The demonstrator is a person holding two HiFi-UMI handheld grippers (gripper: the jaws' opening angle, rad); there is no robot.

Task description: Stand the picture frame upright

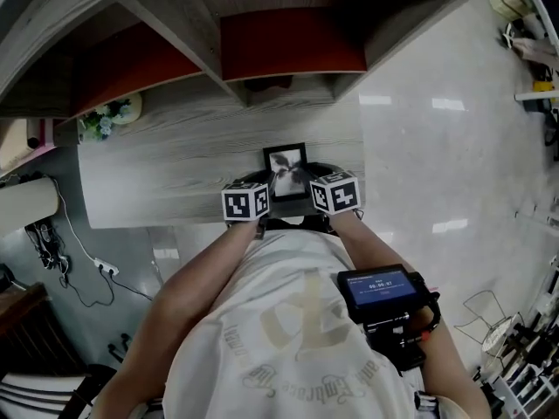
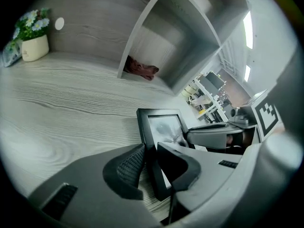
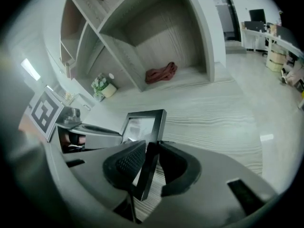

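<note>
Frame: a black rectangular picture frame (image 1: 286, 166) with a grey-toned picture is over the near part of the pale grey wood-grain desk (image 1: 157, 177), directly in front of the person.
Frame pose: its face is turned up toward the head camera, so it leans and is not upright. Whether its lower edge touches the desk cannot be told.
Left gripper: the left gripper (image 2: 149, 160) has its 2 jaws drawn narrow, with the ribbed pads pressed on the picture frame's left rail.
Right gripper: the right gripper (image 3: 148, 163) has its 2 jaws equally narrow, clamped on the opposite, right rail, which stands edge-on between the pads.
Grippers together: they flank the picture frame, 1 on each side, and each one's marker cube shows in the other's view.
Far left of desk: 1 small white pot of pale flowers (image 2: 34, 46) stands against the back wall.
Shelf: 1 crumpled reddish cloth (image 3: 160, 72) lies in an open cubby behind the picture frame.
Person: a white printed shirt (image 1: 288, 347), with a dark device with a lit screen (image 1: 377, 288) by the right forearm.
</note>
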